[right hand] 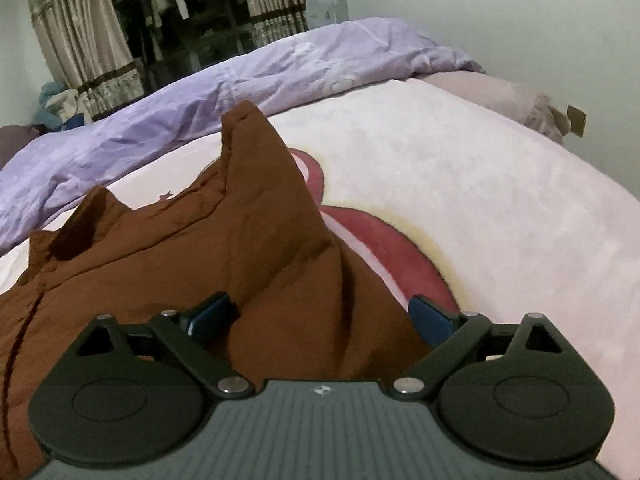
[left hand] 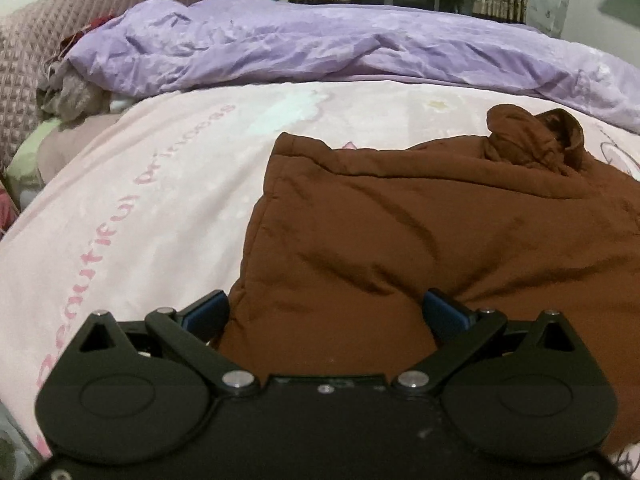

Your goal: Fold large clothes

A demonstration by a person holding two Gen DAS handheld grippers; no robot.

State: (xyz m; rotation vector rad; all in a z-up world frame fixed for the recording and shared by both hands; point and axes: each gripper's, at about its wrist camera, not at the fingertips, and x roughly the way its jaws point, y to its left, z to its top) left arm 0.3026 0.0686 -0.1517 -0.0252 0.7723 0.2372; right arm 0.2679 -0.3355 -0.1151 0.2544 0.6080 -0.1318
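A: Closest in, where does the left gripper (left hand: 326,312) stand?

B: Its blue fingers (left hand: 444,312) sit wide apart, straddling the near corner of the brown jacket (left hand: 420,232). The padded cloth bulges up between them, but neither pad presses it.

A: And the right gripper (right hand: 320,316)?

B: Its fingers (right hand: 212,314) are spread as well, one on either side of a raised fold at the jacket (right hand: 248,248) edge. Whether the pads touch the cloth cannot be told.

A: Where does the jacket lie?

B: Spread on the pink bedspread (left hand: 168,184), which carries pink lettering. In the right wrist view a peak of brown cloth stands up ahead of the gripper, over a red printed shape on the spread (right hand: 460,184).

A: Beyond that?

B: A rumpled lilac quilt (left hand: 320,44) runs across the far side of the bed, with a quilted headboard (left hand: 36,52) to the left. Farthest off hang patterned curtains (right hand: 80,48) around a dark window.
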